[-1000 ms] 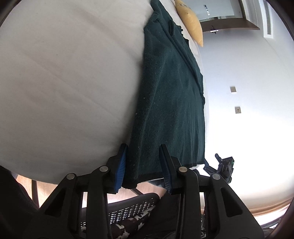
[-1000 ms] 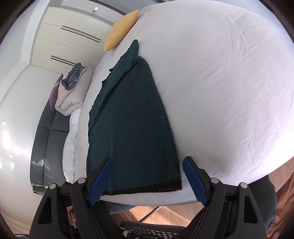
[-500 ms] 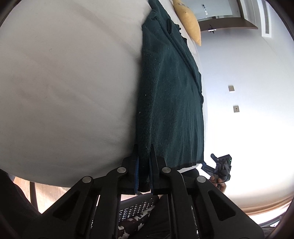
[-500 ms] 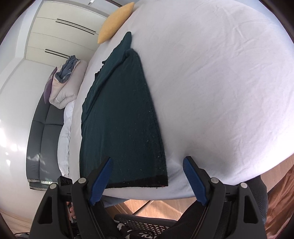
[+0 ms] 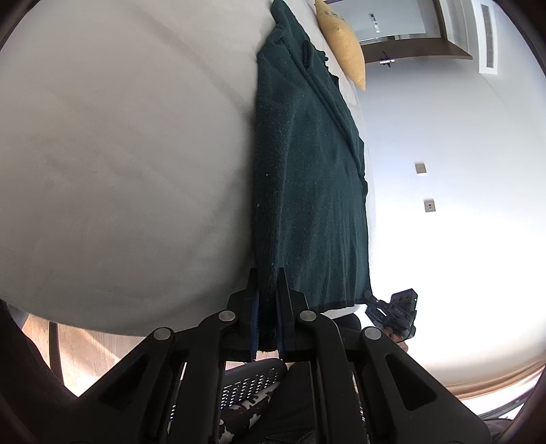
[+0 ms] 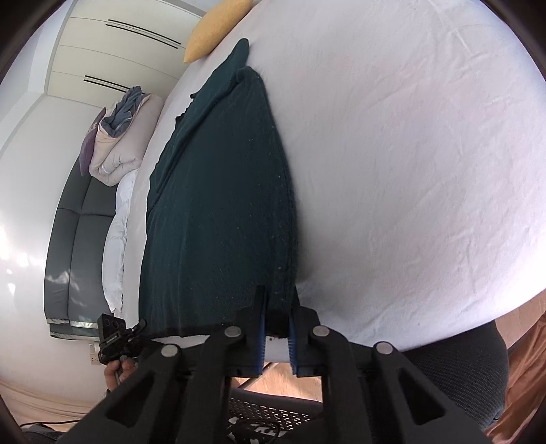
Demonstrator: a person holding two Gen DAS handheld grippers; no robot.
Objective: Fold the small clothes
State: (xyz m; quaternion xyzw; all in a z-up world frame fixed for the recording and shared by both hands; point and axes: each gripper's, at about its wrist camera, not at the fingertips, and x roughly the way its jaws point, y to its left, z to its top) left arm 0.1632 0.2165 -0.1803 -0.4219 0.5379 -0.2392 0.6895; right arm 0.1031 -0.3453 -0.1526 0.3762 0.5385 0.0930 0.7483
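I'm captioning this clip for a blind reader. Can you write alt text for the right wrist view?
The right gripper is closing on the near hem corner of a dark green garment lying lengthwise on a white bed. A yellow cushion sits at the bed's far end, the left gripper at the hem's other corner, and folded bedding on a grey sofa beyond.

yellow pillow far end | grey sofa w/ bedding pile, maybe duvets

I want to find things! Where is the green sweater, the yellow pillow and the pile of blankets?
green sweater [image 5: 307, 188]: left wrist view, middle of its knit front.
yellow pillow [image 5: 343, 47]: left wrist view, middle of the cushion.
pile of blankets [image 6: 119, 143]: right wrist view, beige folded bundle on the sofa.
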